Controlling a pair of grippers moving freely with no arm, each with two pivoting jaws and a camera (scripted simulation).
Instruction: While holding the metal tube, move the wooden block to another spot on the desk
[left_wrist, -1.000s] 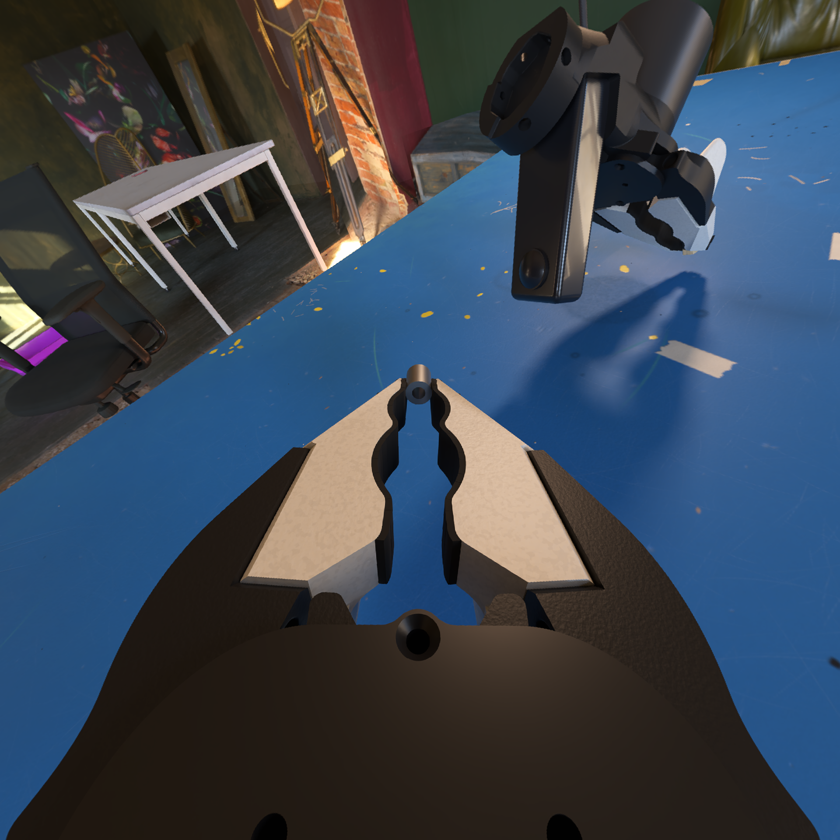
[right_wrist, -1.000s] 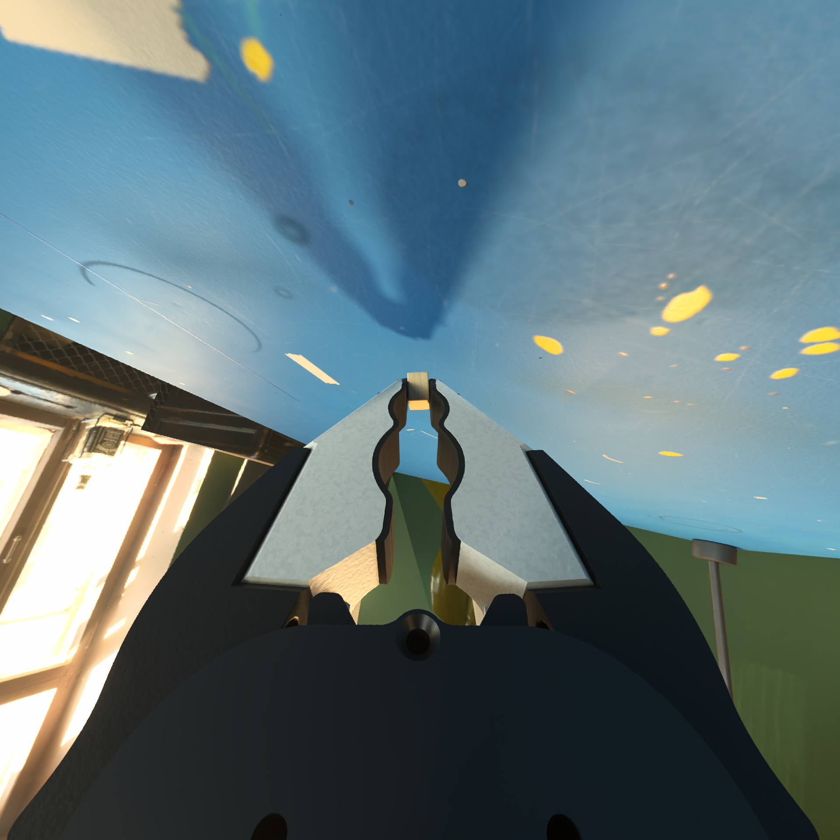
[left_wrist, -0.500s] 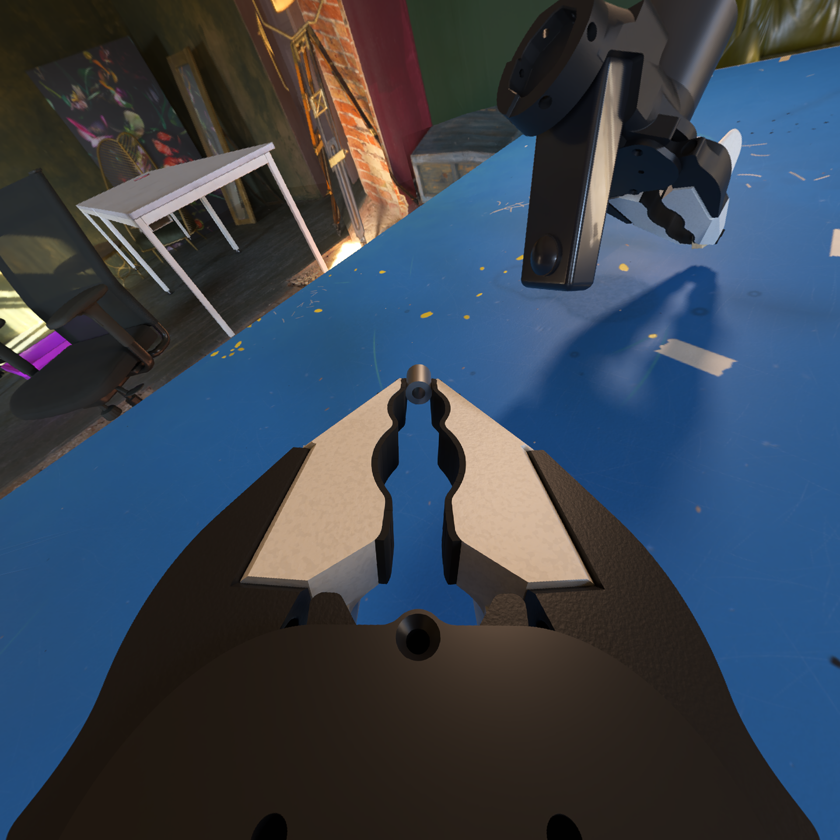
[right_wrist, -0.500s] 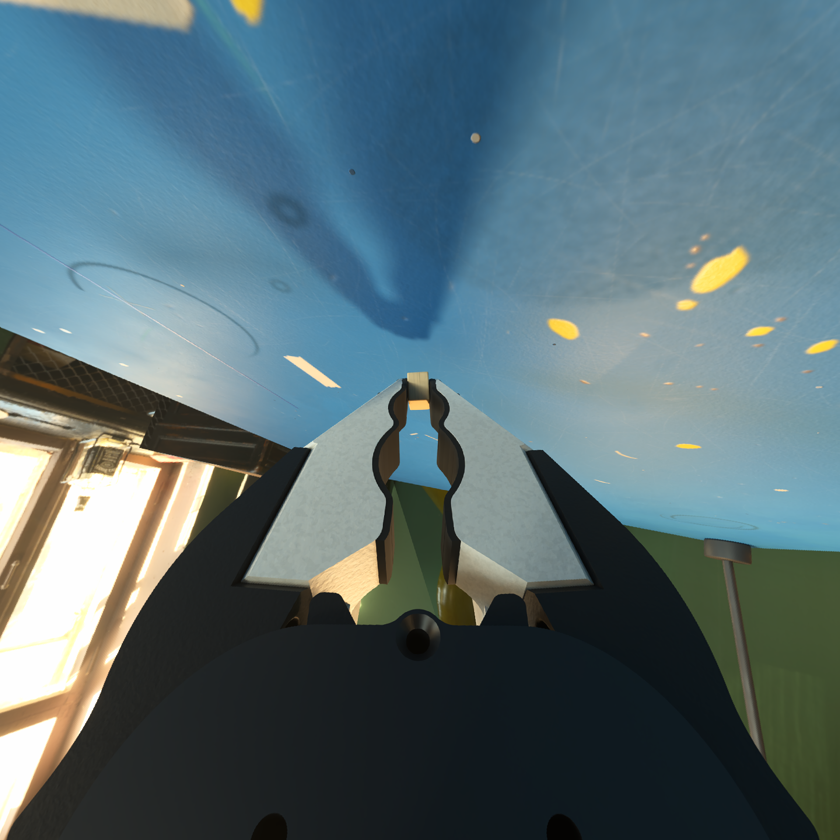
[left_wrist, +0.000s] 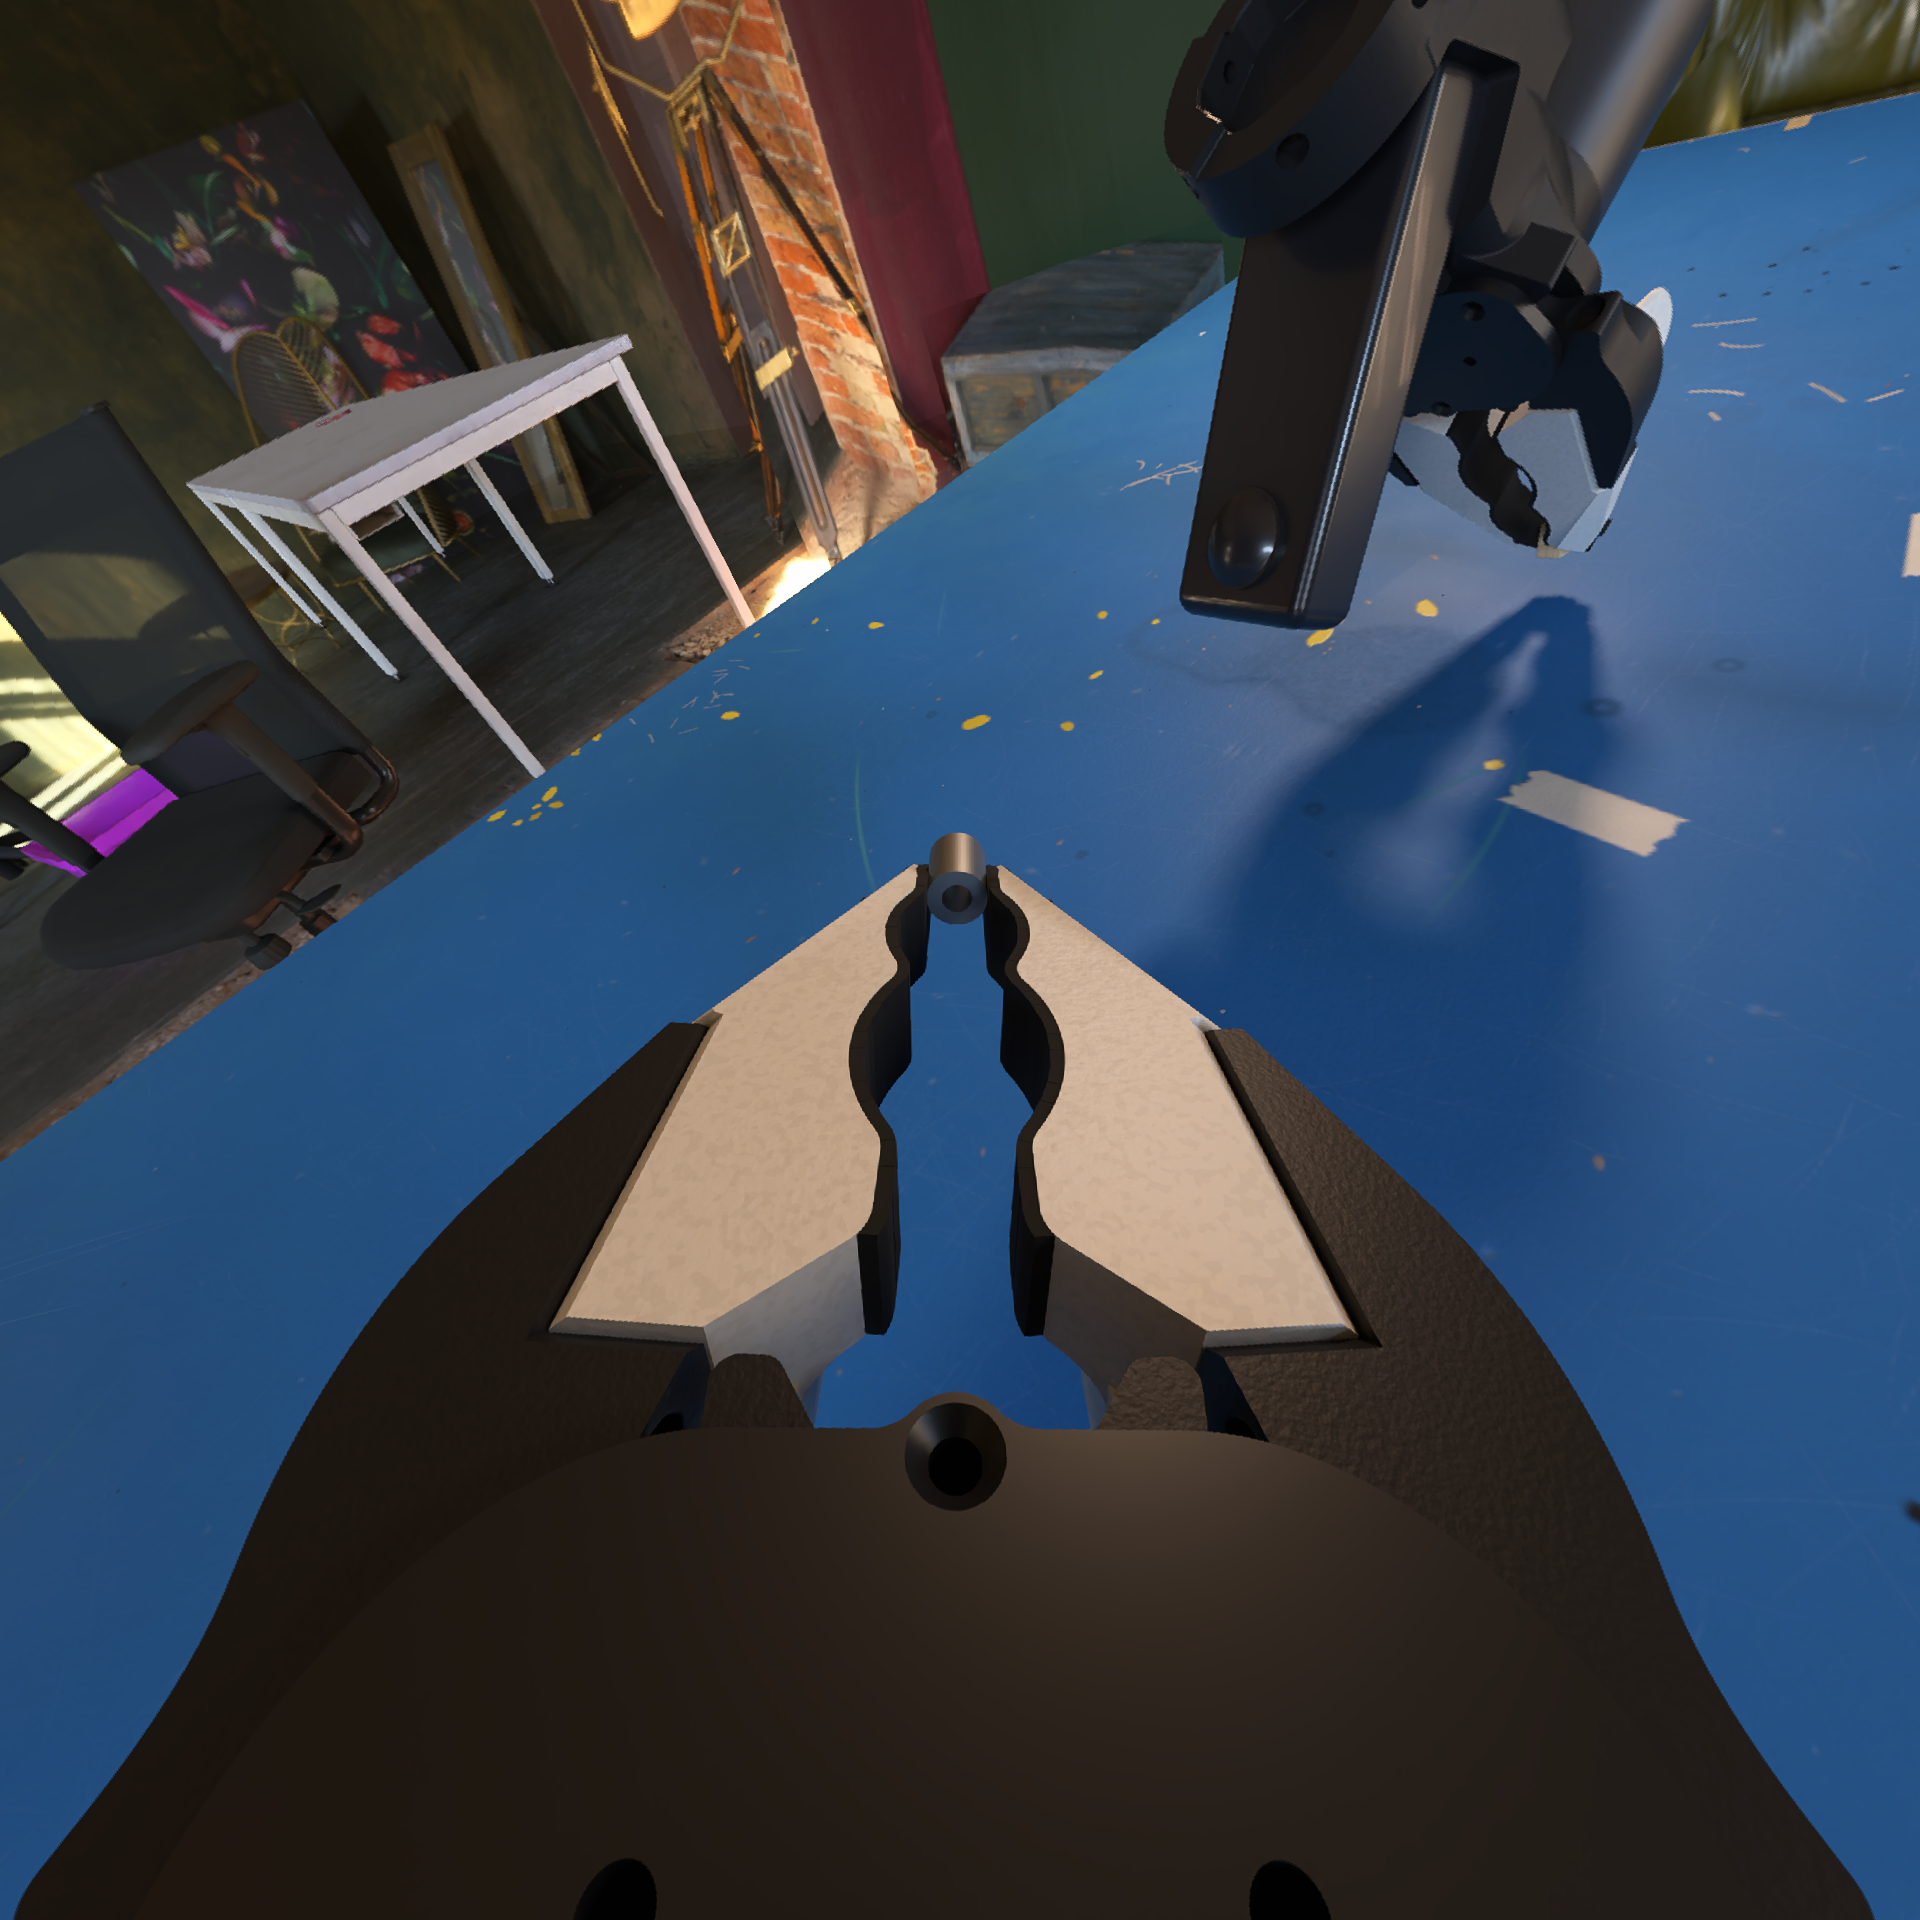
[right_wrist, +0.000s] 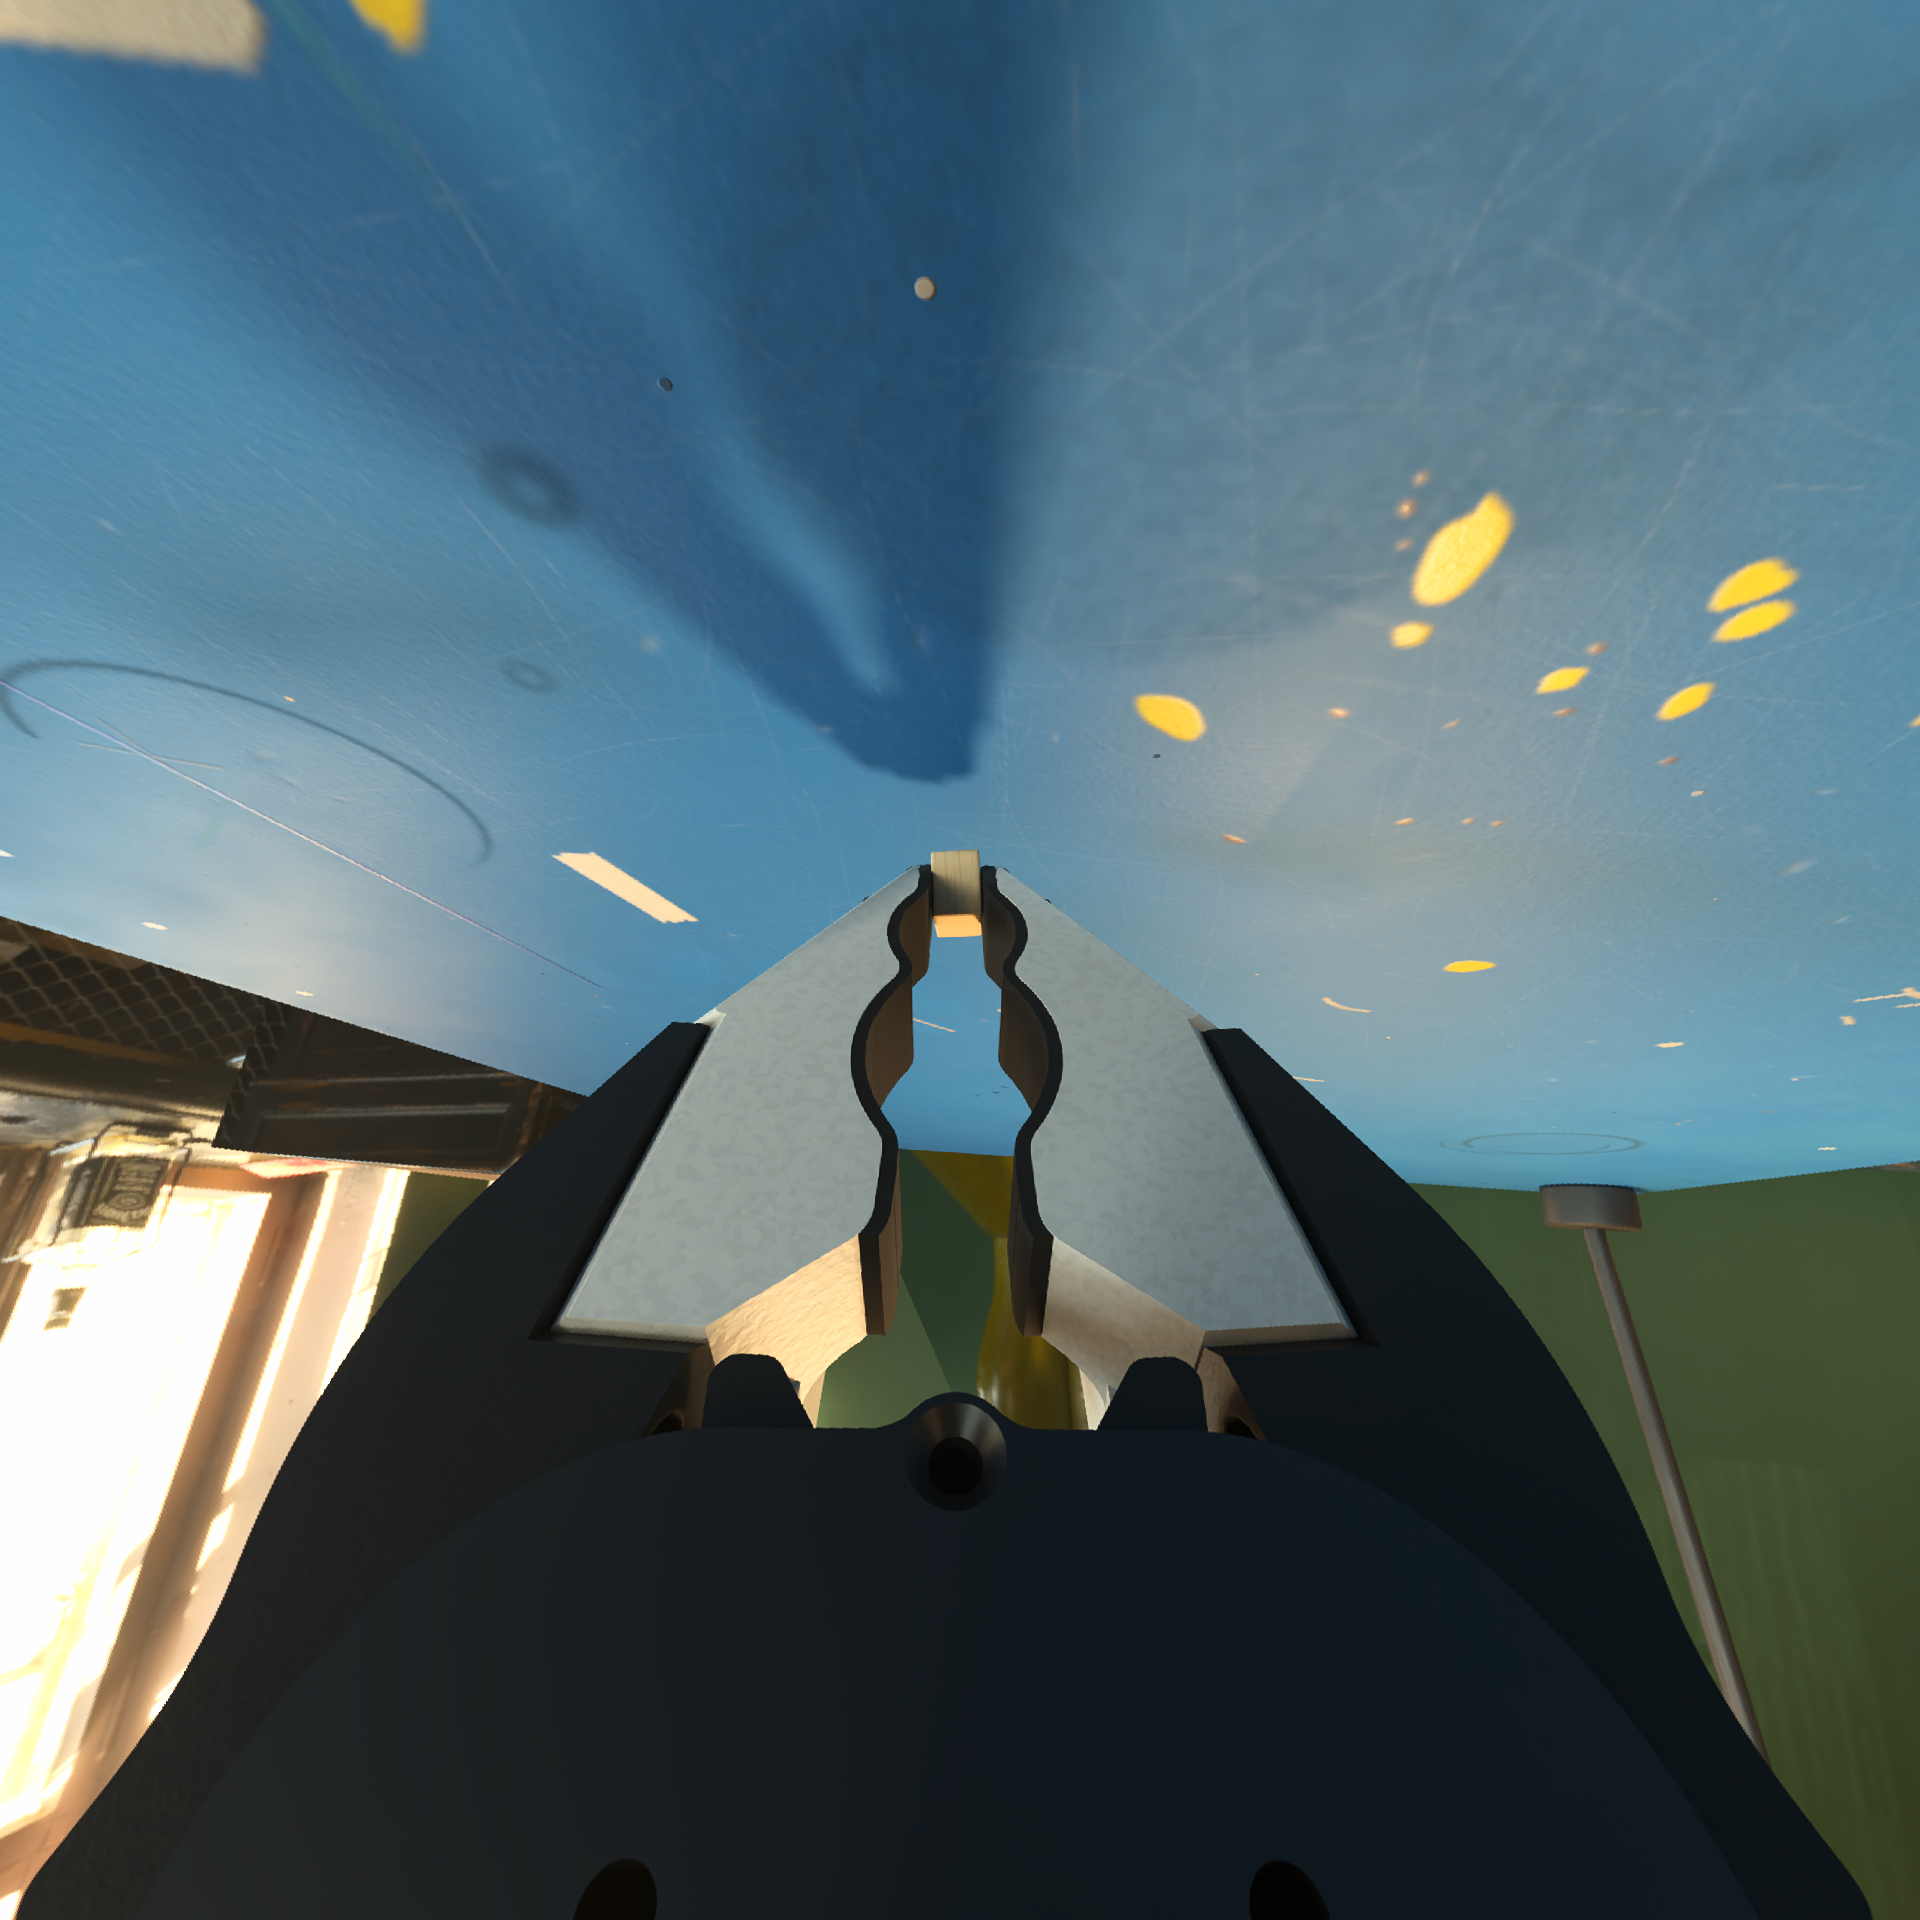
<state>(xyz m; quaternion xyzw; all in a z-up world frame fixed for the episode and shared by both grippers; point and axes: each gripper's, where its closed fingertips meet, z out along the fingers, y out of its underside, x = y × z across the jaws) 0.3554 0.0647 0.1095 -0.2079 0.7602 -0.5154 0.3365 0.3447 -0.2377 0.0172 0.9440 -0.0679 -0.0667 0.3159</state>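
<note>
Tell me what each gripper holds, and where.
Left gripper pinches the metal tube across its sides; right gripper pinches the wooden block across its side faces, both at fingertips.

Sharp, wide-angle-warped views; window (right_wrist: 135, 1455) glare, hard shadow (right_wrist: 894, 644) on bright blue desk (left_wrist: 1351, 1143).

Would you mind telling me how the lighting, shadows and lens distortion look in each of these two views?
Left wrist view: wide-angle bending of the blue desk; the right hand-held gripper, gripping the wooden block, casts a soft-edged shadow. Right wrist view: the shadow darkens the desk ahead of the wooden block; the window at lower left is blown out by glare; yellow paint spots look smeared.
</note>
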